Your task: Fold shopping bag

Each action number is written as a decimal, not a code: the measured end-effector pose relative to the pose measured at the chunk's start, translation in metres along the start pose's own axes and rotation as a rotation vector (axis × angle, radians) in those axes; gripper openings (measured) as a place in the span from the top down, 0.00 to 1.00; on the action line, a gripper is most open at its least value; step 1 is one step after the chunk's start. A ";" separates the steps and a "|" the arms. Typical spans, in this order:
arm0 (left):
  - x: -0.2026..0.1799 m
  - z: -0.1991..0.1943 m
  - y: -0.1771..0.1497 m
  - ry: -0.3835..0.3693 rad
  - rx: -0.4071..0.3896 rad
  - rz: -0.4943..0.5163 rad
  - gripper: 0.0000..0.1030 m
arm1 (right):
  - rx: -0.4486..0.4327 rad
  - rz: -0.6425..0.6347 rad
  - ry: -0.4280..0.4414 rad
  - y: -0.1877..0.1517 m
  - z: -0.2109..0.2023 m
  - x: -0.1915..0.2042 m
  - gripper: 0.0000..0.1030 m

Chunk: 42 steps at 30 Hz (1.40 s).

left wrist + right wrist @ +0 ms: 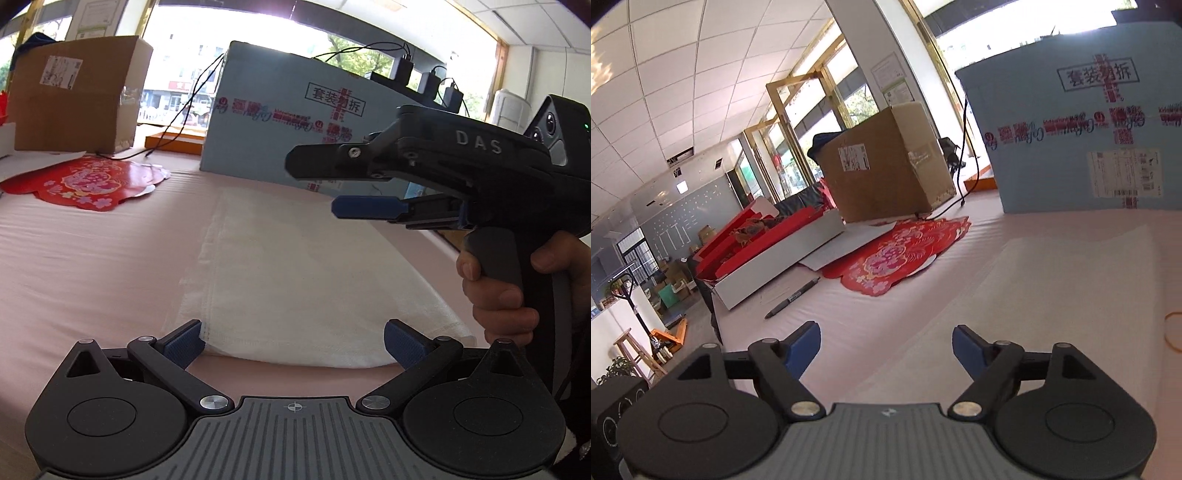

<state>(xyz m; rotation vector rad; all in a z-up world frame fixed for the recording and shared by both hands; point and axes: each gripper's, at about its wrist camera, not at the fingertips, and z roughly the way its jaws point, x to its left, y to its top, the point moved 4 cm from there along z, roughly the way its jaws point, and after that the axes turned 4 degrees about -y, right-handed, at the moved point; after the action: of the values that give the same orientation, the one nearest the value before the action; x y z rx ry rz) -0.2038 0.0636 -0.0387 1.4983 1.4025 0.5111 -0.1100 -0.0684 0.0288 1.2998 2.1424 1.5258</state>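
Note:
A white fabric shopping bag [306,273] lies flat as a long folded strip on the pink table cover [92,266]. My left gripper [293,343] is open and empty, its blue pads on either side of the bag's near end. My right gripper [314,184] hovers above the bag's right side, seen side-on, open and empty. In the right wrist view the right gripper [886,347] is open above the bag [1052,295], which stretches away to the right.
A pale blue carton [295,122] stands at the bag's far end, with cables over it. A brown cardboard box [77,99] and a red paper cutout [88,181] lie at the far left. A pen [792,297] and a white tray of red items [768,247] sit further left.

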 end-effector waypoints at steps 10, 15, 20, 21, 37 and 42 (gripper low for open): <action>0.010 0.013 0.011 0.107 -0.004 -0.026 0.59 | -0.062 0.060 -0.339 0.028 -0.026 -0.107 0.18; 0.021 0.014 0.017 0.259 0.013 0.017 0.76 | -0.031 0.051 -0.461 0.036 -0.015 -0.151 0.18; 0.010 0.014 0.025 0.449 0.017 0.138 0.35 | 0.024 0.185 -0.401 0.029 0.014 -0.190 0.24; 0.003 0.012 0.029 0.456 -0.004 0.154 0.23 | 0.027 0.216 -0.385 0.030 0.016 -0.195 0.28; -0.098 0.092 0.021 0.132 0.121 0.413 0.17 | 0.103 0.388 -0.220 0.045 0.049 -0.232 0.51; -0.083 0.093 0.018 0.134 0.145 0.330 0.08 | 0.151 0.372 -0.185 0.050 0.064 -0.233 0.51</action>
<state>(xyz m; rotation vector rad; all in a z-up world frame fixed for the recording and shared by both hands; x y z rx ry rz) -0.1384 -0.0435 -0.0379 1.8569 1.3211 0.7378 0.0928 -0.1962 -0.0283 1.8980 2.0120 1.3148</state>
